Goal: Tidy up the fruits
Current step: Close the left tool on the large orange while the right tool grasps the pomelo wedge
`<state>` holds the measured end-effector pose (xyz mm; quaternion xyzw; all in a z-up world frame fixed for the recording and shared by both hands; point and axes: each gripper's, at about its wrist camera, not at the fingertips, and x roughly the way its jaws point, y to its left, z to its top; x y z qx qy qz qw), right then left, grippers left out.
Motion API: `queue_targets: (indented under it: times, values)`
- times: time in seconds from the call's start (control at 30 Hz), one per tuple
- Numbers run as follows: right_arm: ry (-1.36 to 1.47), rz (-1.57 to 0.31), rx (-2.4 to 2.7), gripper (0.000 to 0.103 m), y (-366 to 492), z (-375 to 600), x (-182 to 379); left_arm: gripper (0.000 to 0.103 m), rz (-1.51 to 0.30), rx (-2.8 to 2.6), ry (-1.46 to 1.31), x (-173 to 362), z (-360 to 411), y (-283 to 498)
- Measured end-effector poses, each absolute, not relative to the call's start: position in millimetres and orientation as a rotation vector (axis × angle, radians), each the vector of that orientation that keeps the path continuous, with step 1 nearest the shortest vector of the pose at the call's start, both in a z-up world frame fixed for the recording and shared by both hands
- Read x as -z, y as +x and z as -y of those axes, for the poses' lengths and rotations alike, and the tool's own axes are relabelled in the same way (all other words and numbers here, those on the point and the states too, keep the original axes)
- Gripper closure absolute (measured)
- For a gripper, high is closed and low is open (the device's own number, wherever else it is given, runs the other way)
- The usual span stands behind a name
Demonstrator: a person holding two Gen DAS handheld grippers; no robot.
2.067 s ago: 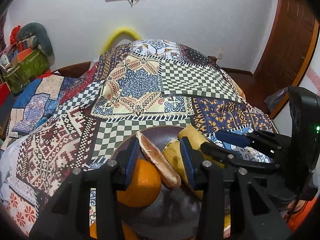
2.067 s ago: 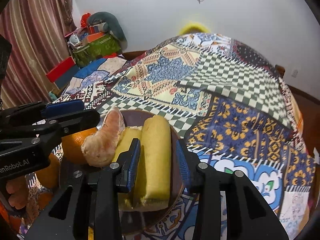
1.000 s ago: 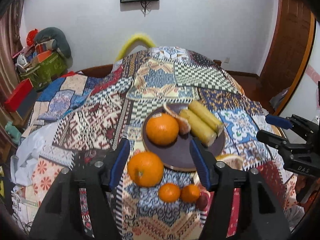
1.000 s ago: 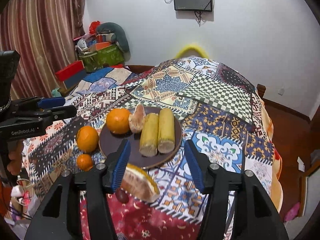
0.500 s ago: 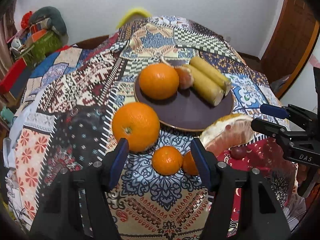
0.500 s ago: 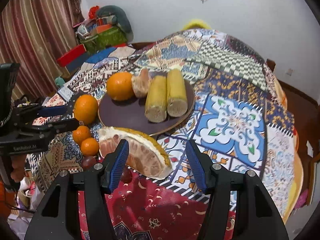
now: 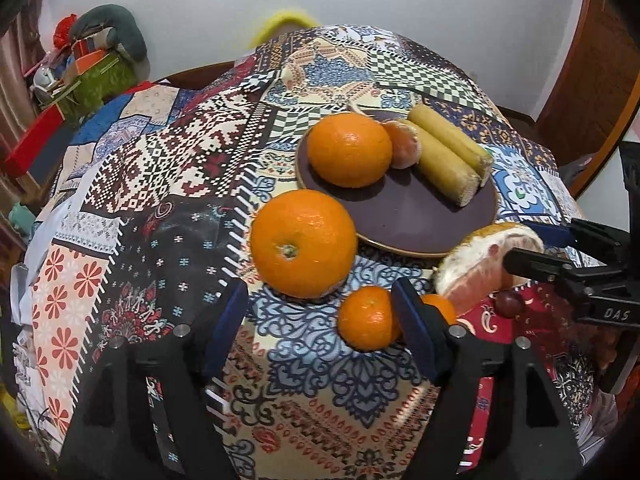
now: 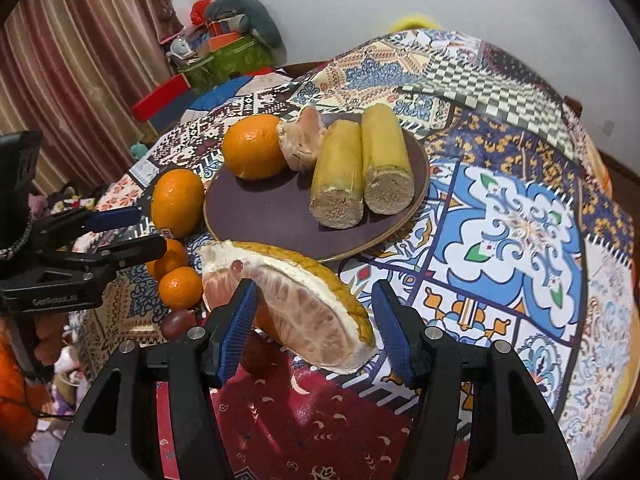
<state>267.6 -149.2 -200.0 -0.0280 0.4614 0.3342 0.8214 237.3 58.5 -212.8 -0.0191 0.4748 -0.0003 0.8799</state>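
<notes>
Beside the plate (image 8: 416, 184), our open right claw (image 8: 314, 328) straddles the pomelo wedge (image 8: 296, 312) (soft, juicy): grip its rind gently. Left claw (image 7: 316, 330) gapes near oranges.

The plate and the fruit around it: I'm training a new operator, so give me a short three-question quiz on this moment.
1. True or false: the big orange beside the plate lies on the cloth, not on the plate.
2. How many yellow cut stalks lie on the plate?
3. Which fruit lies between the open fingers of the right gripper? A) the pomelo wedge B) a small tangerine C) the peeled segment

Key: 1 true; 2 two; 3 A.
</notes>
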Motion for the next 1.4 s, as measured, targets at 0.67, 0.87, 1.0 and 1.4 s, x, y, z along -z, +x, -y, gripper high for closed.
queue_targets:
  times: [0.67,0.87,1.0,1.4]
  values:
    - [-0.057,-0.948,-0.724,0.066,258,165,196,0.021,-0.985,-0.046,-0.039,217,-71,267]
    - [-0.046,-0.928,-0.660,0.070,258,187,190,0.029,-0.975,-0.040,-0.063,221,-71,274]
    - [-0.014,-0.932,-0.587,0.072,259,211,188,0.038,-0.980,-0.025,-0.077,224,-69,276]
    - [-0.008,-0.986,-0.535,0.075,240,231,194,0.040,-0.930,-0.067,-0.049,201,-80,257]
